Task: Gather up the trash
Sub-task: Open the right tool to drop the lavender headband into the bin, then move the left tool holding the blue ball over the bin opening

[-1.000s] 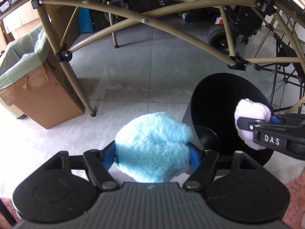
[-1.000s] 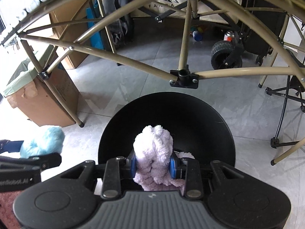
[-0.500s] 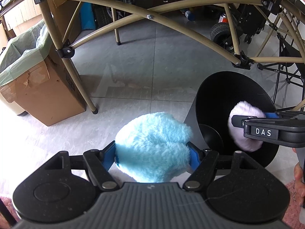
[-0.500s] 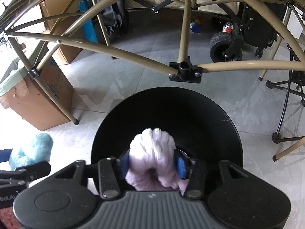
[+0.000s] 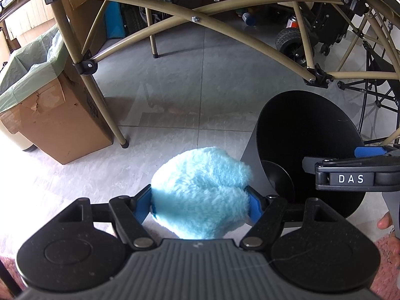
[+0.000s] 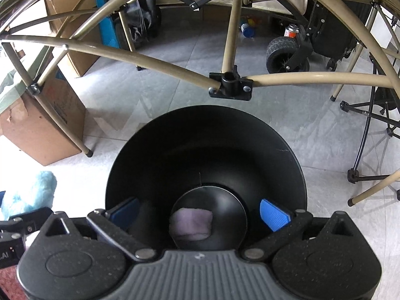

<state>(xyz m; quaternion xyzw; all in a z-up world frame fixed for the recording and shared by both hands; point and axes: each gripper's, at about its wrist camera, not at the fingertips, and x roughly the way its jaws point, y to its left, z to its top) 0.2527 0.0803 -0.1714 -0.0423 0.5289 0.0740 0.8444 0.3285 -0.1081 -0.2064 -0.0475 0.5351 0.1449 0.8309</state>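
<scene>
Your right gripper (image 6: 200,213) sits over the bin (image 6: 287,155), fingers spread; a fluffy pad (image 6: 191,225) lies in its bottom. Your left gripper (image 5: 200,203), left of the bin, clamps another fluffy ball (image 5: 200,192). Lined cardboard box (image 5: 50,120) stands far left on the floor (image 5: 187,87).

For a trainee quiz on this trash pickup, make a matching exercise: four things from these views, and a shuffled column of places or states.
Things:
1. fluffy light-blue ball
2. fluffy lilac ball
3. right gripper
4. brown cardboard box

States:
A. open above the black round bin
B. lined with a green bag
C. clamped in the left gripper
D. lying at the bin's bottom

Pairs: 1-C, 2-D, 3-A, 4-B
</scene>
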